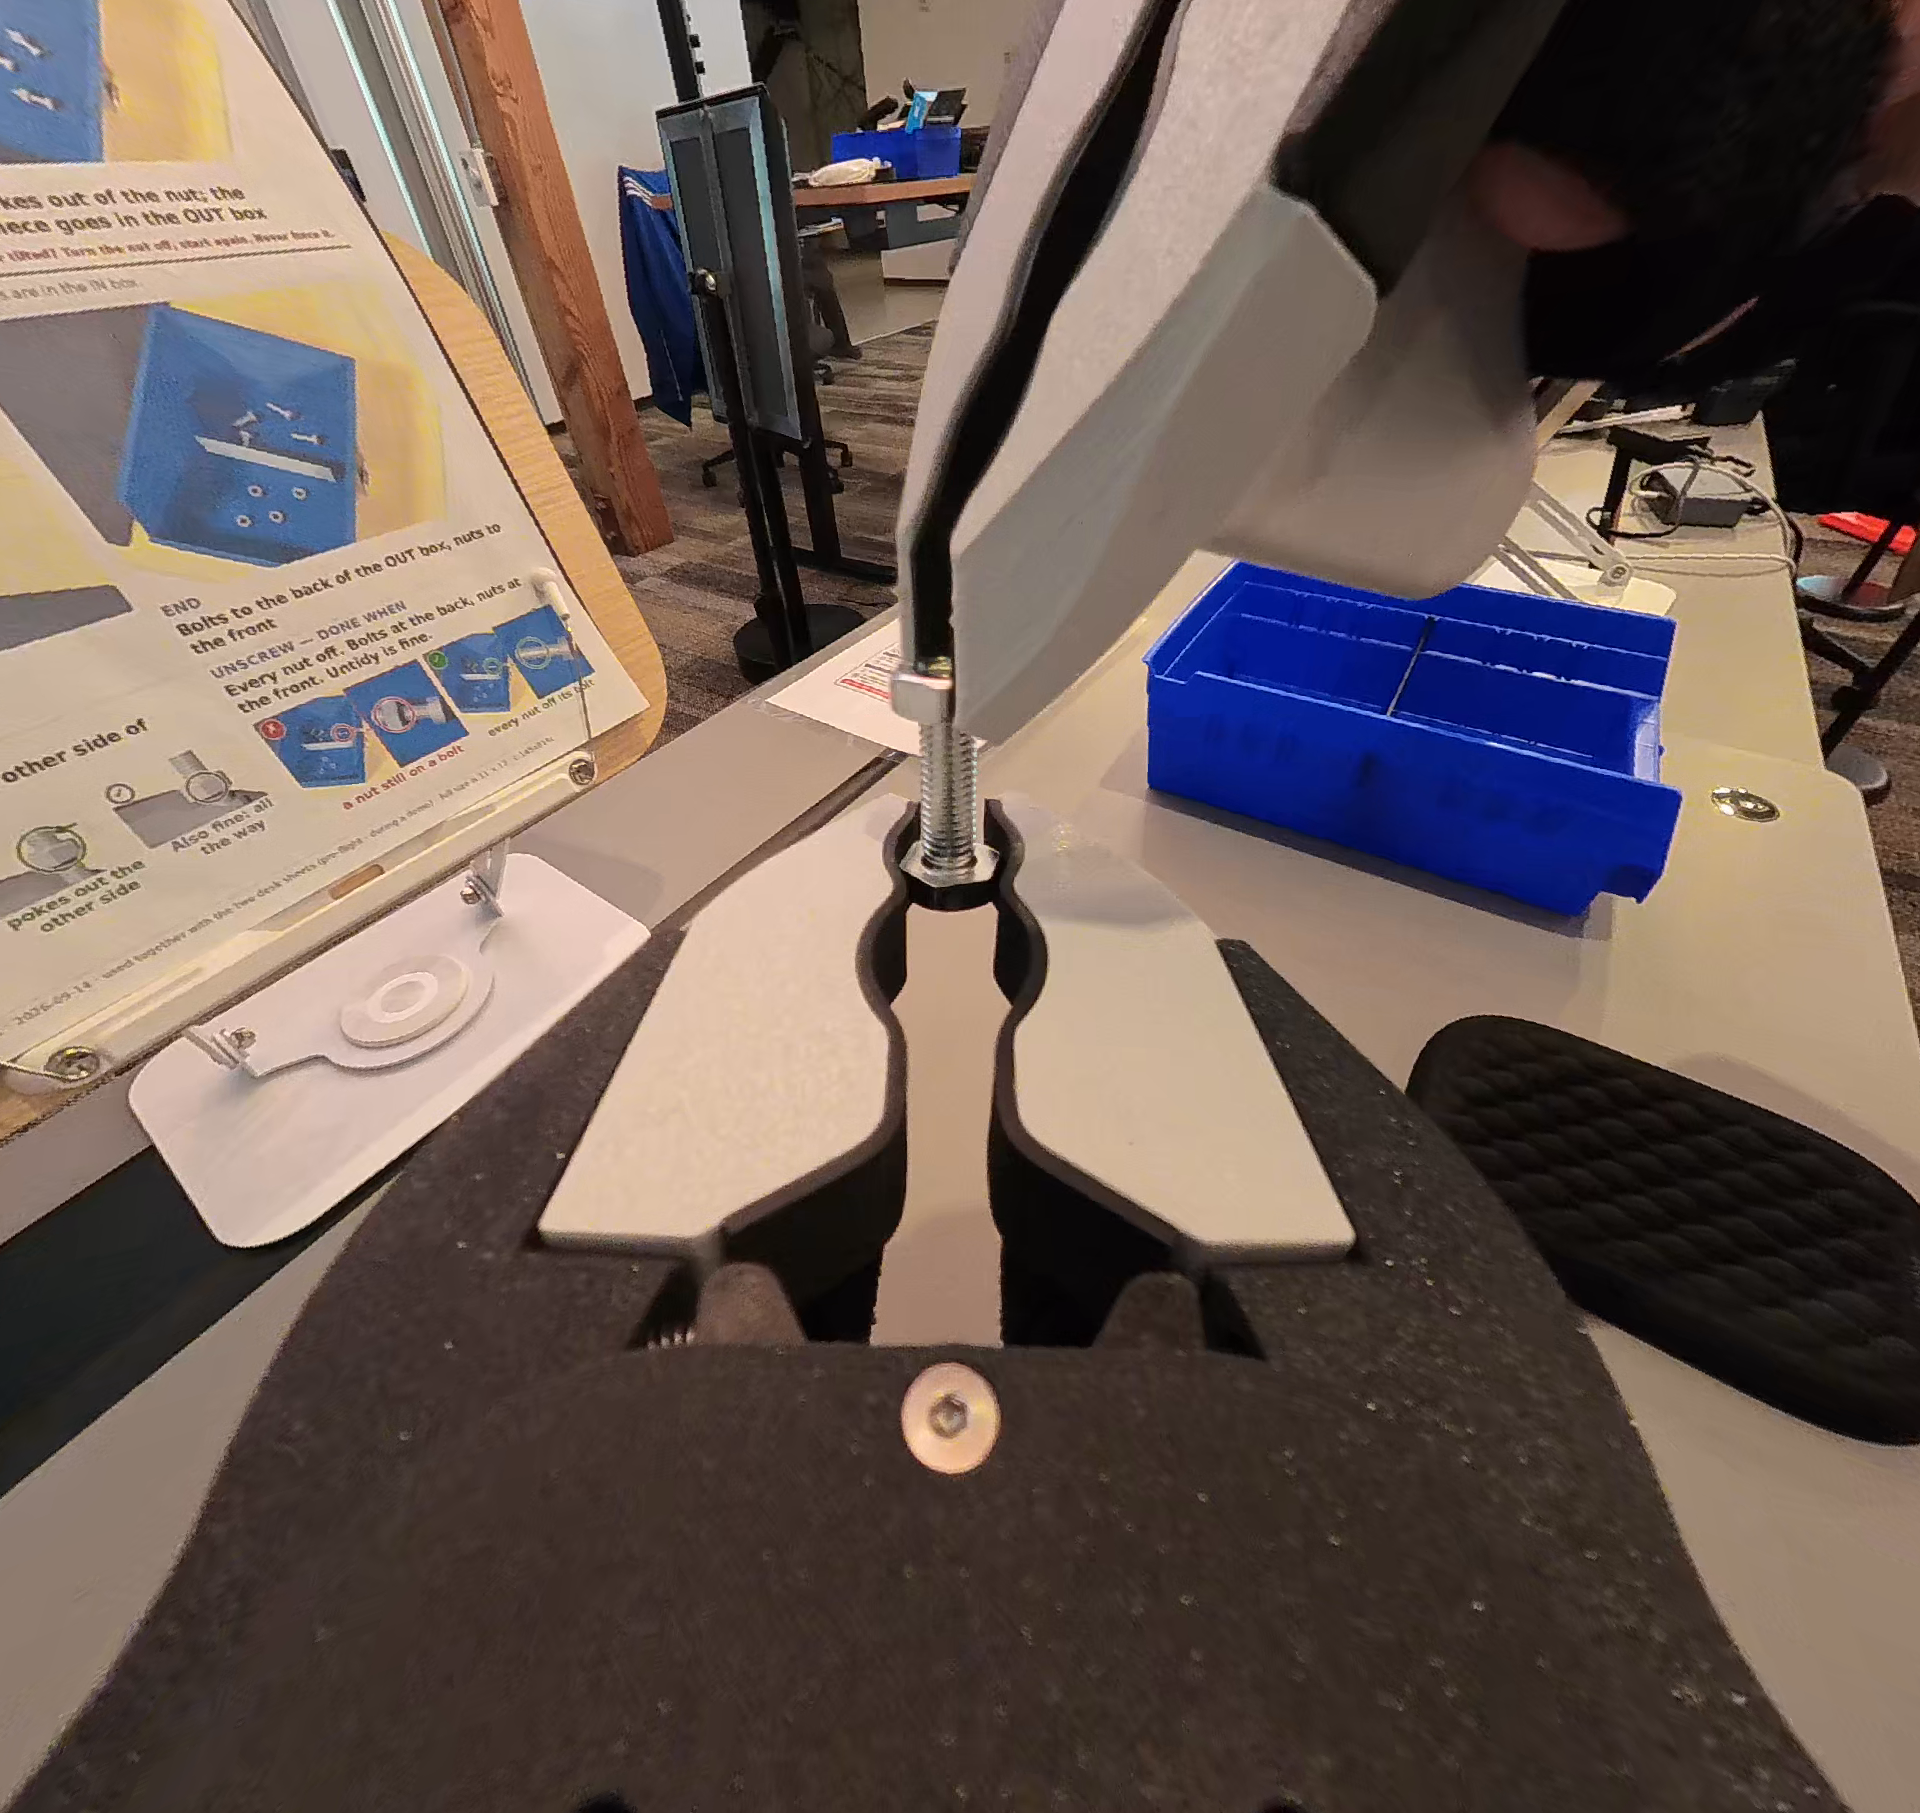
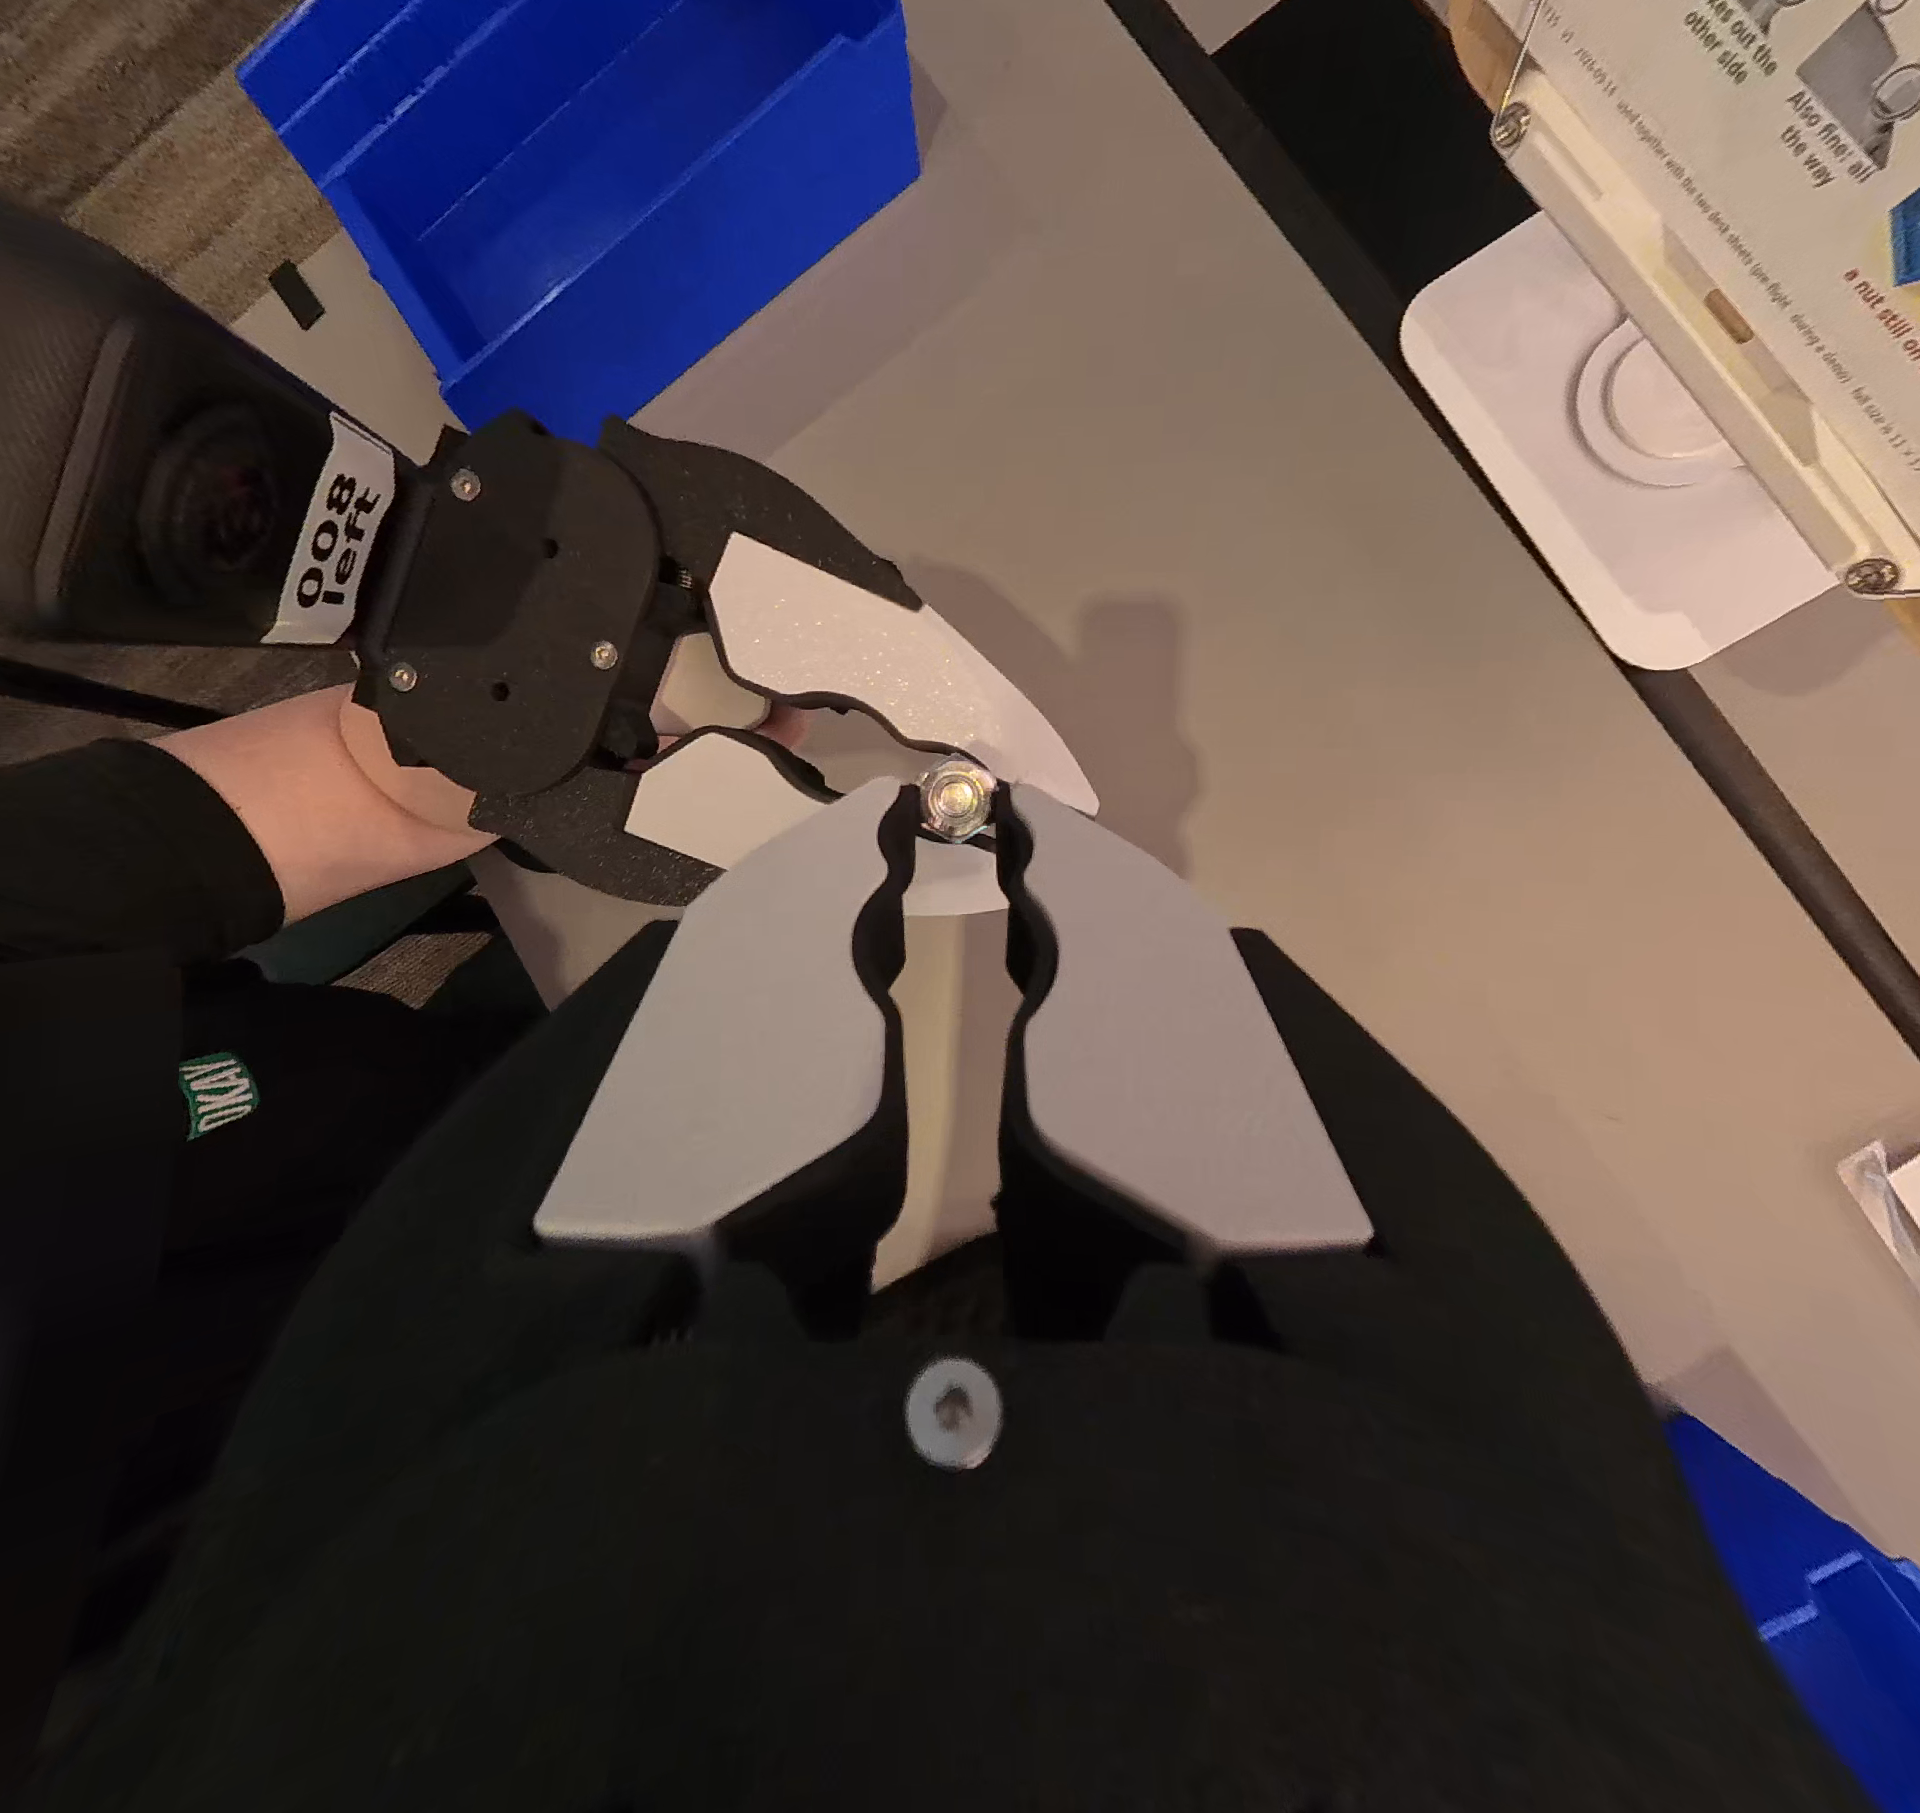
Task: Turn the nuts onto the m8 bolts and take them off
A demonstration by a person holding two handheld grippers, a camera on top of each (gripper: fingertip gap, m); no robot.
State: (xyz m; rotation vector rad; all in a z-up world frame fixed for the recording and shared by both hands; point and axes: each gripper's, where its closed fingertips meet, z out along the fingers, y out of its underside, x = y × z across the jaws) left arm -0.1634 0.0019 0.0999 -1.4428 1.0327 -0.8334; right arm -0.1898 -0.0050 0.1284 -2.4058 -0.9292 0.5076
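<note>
Currently: my left claw (image 1: pixel 948 864) clamps the bolt (image 1: pixel 948 776) head; my right claw (image 1: pixel 925 662) grips the nut (image 1: pixel 923 695), above the desk (image 1: pixel 1299 932).

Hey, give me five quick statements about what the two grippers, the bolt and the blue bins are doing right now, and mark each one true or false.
1. The left gripper holds the nut at the lower end of the bolt. True.
2. The right gripper is open and clear of the bolt. False: it is shut on the bolt head.
3. The bolt lies flat on the table. False: it stands upright between the grippers.
4. The divided blue bin looks empty. True.
5. The nut is wound up against the bolt head. False: bare thread shows between them.
</note>
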